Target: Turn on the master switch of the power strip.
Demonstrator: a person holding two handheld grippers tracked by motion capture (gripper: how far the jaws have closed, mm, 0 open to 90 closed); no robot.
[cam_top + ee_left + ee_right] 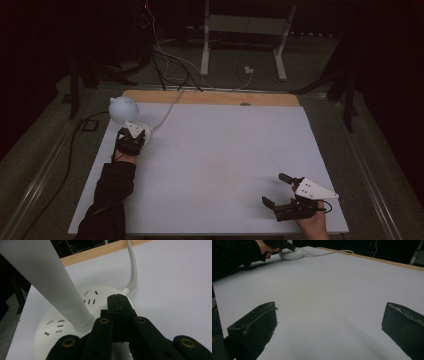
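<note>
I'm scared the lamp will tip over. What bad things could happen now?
The lamp has a big round head on a tall stem, and its base sits near the table's far left corner. The left gripper, jaws closed, is over that base; a hard push might tip the lamp or slide it off. Its cord runs off the back edge, so dragging the lamp might tug it. The right gripper rests open, far away.

Black two-jaw left tool (117, 302) with brass-ringed screw holes, right tool (282, 192) topped by grey three-cornered plate, dark sleeve (112, 192)
</note>
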